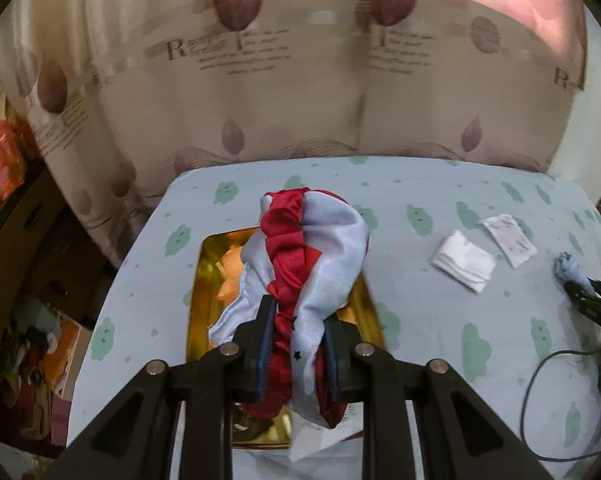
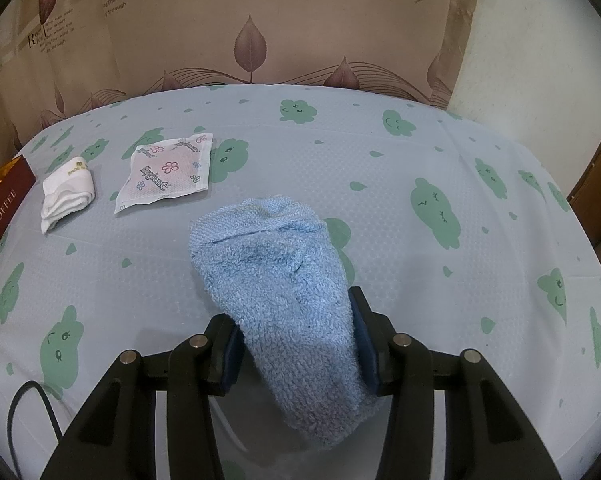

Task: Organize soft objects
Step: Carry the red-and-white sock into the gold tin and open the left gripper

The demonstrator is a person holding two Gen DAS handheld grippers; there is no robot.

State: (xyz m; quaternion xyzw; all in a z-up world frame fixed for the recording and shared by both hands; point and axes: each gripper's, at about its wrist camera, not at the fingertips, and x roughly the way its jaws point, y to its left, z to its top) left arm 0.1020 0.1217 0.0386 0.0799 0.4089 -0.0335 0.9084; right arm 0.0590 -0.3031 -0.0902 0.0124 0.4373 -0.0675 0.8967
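Note:
My left gripper (image 1: 298, 322) is shut on a bunched red and white satin cloth (image 1: 312, 248), which hangs over a gold-lined box (image 1: 204, 280) on the table. Something orange lies in the box. My right gripper (image 2: 294, 320) is shut on a rolled light blue towel (image 2: 272, 264), held just above the table; the same blue towel (image 1: 568, 268) and that gripper show at the right edge of the left wrist view. A folded white cloth (image 2: 66, 190) (image 1: 462, 262) and a flowered sachet (image 2: 166, 172) (image 1: 508, 236) lie on the table between the grippers.
The table wears a pale blue cover with green cloud prints (image 2: 420, 140). A beige leaf-print curtain (image 1: 300, 100) hangs behind it. The box's dark red side (image 2: 4, 200) shows at the left. A black cable (image 1: 540, 400) lies near the front. Clutter and boxes (image 1: 28, 340) stand left of the table.

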